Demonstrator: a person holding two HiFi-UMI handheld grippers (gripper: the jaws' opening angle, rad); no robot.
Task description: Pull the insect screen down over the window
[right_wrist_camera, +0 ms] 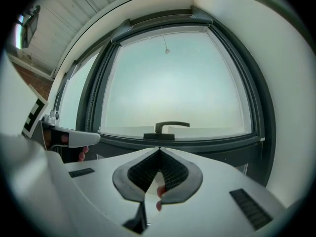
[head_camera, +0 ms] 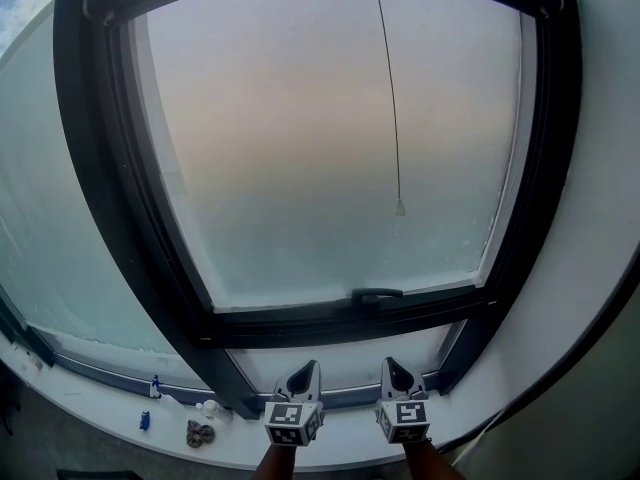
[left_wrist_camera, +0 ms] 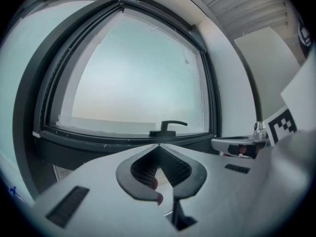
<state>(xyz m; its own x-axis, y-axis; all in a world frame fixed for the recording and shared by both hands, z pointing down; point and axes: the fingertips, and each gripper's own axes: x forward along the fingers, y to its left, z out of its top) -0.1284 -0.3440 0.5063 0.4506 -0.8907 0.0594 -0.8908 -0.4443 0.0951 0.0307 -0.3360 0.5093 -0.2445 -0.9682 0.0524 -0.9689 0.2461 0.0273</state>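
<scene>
A dark-framed window [head_camera: 120,218] with a frosted pane fills the head view. A thin pull cord [head_camera: 391,88] hangs from the top of the frame, ending in a small weight [head_camera: 399,207], also seen in the right gripper view as the cord pull [right_wrist_camera: 167,51]. A black window handle [head_camera: 377,294] sits on the bottom rail. My left gripper [head_camera: 311,368] and right gripper [head_camera: 391,366] are side by side below the handle, both pointing level at the window. Both are shut and hold nothing. The handle [left_wrist_camera: 168,127] lies straight ahead of the left gripper [left_wrist_camera: 159,145], and the handle [right_wrist_camera: 170,127] likewise ahead of the right gripper [right_wrist_camera: 159,148].
A white sill [head_camera: 110,418] runs under the window, with two small blue items [head_camera: 155,386], a white knob [head_camera: 210,408] and a brownish lump [head_camera: 200,433] at its left. A second pane [head_camera: 40,218] stands to the left, a white wall [head_camera: 600,218] to the right.
</scene>
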